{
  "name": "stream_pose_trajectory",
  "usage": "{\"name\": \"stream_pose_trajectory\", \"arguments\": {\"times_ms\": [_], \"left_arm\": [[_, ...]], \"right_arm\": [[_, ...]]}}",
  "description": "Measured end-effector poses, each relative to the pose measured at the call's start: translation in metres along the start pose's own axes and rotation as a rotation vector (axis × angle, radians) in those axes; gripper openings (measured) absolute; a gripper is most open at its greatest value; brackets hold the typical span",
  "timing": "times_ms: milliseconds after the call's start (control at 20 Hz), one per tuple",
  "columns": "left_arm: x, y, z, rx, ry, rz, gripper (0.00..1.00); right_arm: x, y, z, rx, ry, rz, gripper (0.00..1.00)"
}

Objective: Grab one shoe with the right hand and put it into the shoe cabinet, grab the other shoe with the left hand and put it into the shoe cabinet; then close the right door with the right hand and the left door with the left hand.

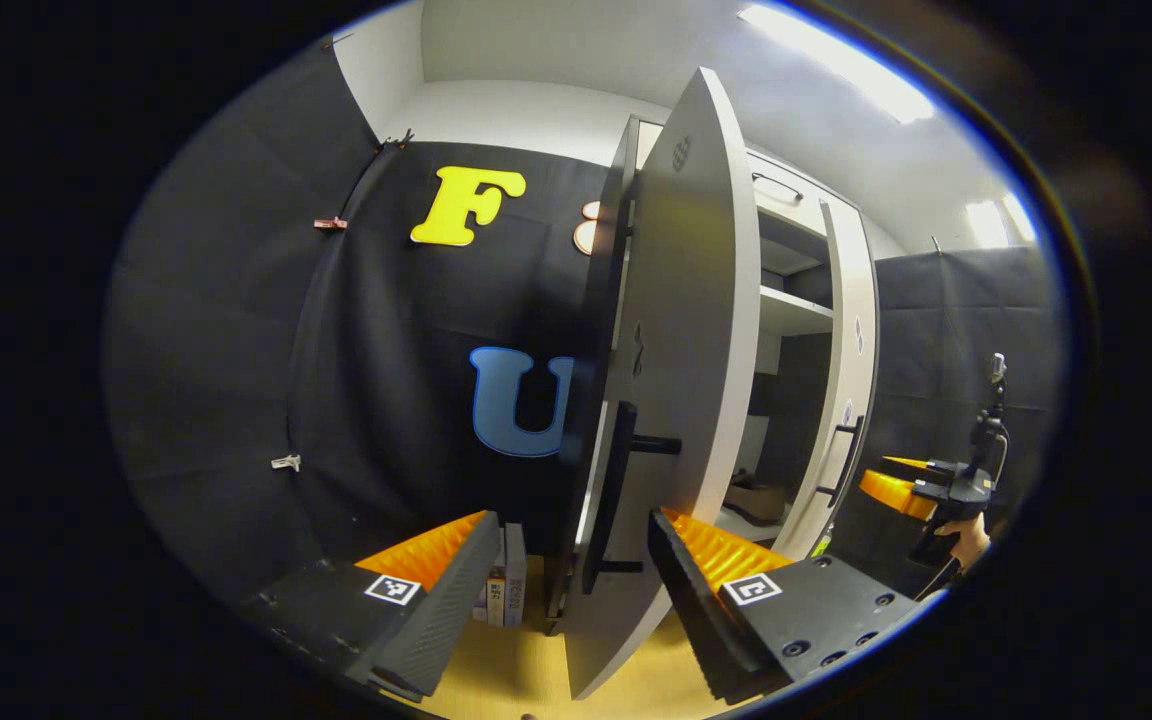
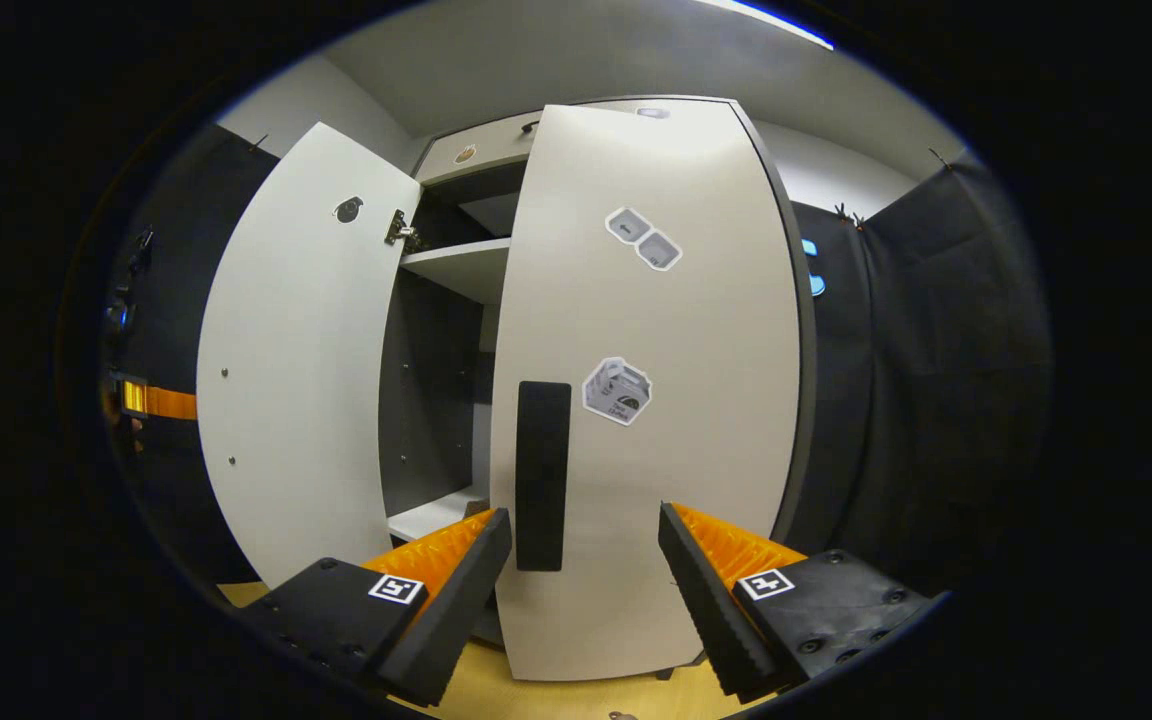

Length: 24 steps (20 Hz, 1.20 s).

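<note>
Black cloth walls surround the shoe cabinet (image 2: 456,270), both its doors ajar, with a shoe (image 1: 758,497) on its low shelf. Left gripper (image 1: 564,560) gapes empty around the left door (image 1: 681,350) edge; right gripper (image 2: 584,560) gapes empty before the right door (image 2: 676,400) handle (image 2: 543,475)

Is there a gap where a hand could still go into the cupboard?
Yes: a dark gap stays between the left door and the right door, beside the upper shelf. Low down it is crowded: a shoe sits on the bottom shelf.
</note>
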<state>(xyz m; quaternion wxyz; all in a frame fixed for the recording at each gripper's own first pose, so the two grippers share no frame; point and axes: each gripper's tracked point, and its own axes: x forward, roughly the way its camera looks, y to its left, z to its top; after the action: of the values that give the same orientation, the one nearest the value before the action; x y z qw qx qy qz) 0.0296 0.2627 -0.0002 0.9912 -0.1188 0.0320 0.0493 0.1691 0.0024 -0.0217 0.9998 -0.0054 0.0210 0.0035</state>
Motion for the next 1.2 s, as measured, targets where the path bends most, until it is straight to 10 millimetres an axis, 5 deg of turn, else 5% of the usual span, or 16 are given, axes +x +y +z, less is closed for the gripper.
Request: {"name": "stream_pose_trajectory", "arguments": {"times_ms": [400,1200], "left_arm": [[0.000,-0.033,0.000,0.119,0.016,-0.046,0.94],[0.038,-0.108,-0.012,0.081,0.009,-0.131,0.93]], "right_arm": [[-0.029,-0.022,-0.024,0.048,0.078,-0.056,0.98],[-0.033,-0.076,-0.032,0.058,0.083,-0.055,0.98]]}}
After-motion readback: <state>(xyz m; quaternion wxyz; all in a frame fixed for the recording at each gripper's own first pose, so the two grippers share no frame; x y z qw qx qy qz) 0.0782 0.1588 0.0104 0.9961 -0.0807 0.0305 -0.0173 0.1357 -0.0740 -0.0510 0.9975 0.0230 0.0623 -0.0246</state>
